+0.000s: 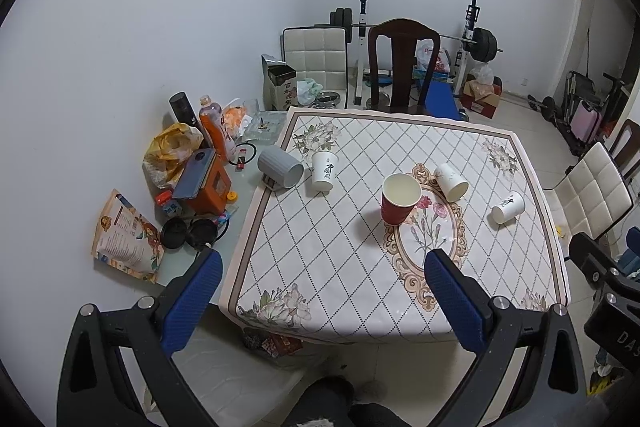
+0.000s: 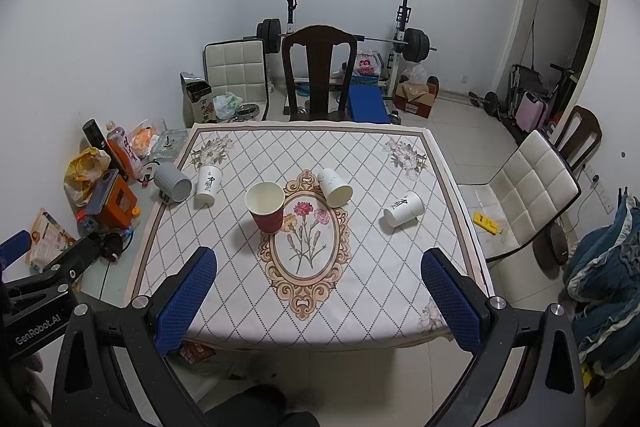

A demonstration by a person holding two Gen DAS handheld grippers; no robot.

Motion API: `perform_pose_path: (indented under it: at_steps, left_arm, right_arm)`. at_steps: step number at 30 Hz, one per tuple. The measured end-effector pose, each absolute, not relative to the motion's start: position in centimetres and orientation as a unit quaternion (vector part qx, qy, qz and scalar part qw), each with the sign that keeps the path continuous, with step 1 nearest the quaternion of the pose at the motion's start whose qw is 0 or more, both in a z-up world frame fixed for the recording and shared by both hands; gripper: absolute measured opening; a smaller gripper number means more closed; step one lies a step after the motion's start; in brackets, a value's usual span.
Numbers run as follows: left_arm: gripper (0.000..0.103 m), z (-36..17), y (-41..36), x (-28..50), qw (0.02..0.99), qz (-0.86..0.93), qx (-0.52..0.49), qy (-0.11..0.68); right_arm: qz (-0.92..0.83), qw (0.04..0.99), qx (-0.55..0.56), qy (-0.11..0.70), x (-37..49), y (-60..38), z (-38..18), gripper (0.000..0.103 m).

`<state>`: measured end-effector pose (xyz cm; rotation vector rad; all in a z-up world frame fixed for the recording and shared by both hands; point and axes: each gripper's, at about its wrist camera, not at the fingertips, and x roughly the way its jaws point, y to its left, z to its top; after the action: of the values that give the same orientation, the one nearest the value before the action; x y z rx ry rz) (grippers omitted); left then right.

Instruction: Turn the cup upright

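Grippers both spread wide, nothing between the blue pads. Your left gripper (image 1: 324,291) hangs above the near edge of the patterned tablecloth (image 2: 360,291), released, touching nothing. Your right gripper (image 2: 318,287) matches it: jaws wide apart, empty, held level over the same near edge. Landmark is the red cup (image 2: 267,207), standing upright, mouth up, at the left rim of the floral oval. Just right of it a white cup (image 2: 335,187) lies tipped over. Farther right a lettered white cup (image 2: 403,209) lies on its side. Left of it another lettered cup (image 2: 208,183) stands mouth down, beside a toppled grey mug (image 2: 174,183).
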<state>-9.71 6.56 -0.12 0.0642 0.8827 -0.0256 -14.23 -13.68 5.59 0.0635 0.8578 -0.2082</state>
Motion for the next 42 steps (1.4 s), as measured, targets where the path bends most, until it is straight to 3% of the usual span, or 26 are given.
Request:
perform_pose_path:
  at_steps: [42]
  left_arm:
    - [0.103, 0.07, 6.1, -9.76, 0.904, -0.009, 0.03, 0.426]
  right_arm:
    - [-0.086, 0.903, 0.031, 0.419, -13.82, -14.08, 5.37, 0.103]
